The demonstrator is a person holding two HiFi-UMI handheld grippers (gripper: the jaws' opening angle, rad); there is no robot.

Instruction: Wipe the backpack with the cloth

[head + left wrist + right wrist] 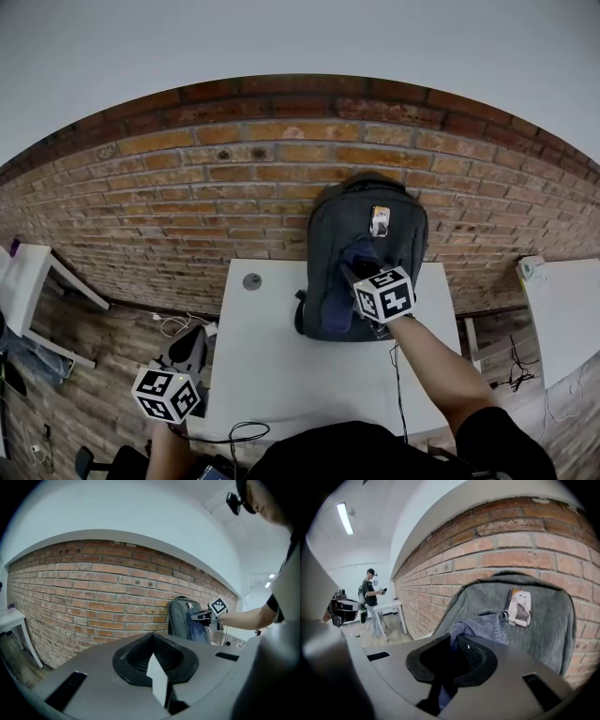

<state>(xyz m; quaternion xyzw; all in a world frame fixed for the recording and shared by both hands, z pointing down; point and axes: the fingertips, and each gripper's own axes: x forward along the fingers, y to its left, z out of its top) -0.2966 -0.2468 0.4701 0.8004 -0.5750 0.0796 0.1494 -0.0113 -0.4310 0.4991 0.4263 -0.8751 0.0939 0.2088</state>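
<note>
A grey backpack (405,236) stands upright on the white table (281,356), leaning on the brick wall. A small picture tag (380,221) hangs near its top. My right gripper (356,270) is shut on a dark blue-grey cloth (337,302) and presses it against the backpack's front. In the right gripper view the cloth (485,627) bunches out of the jaws against the backpack (543,634), beside the tag (520,607). My left gripper (185,354) hangs low off the table's left side, shut and holding nothing. From the left gripper (157,679) view, the backpack (179,616) and cloth (201,630) are far off.
A small round grey disc (252,281) lies at the table's far left corner. A black cable (239,433) loops at the front edge. Other white tables stand at far left (23,281) and right (562,309). A person (371,597) stands far back.
</note>
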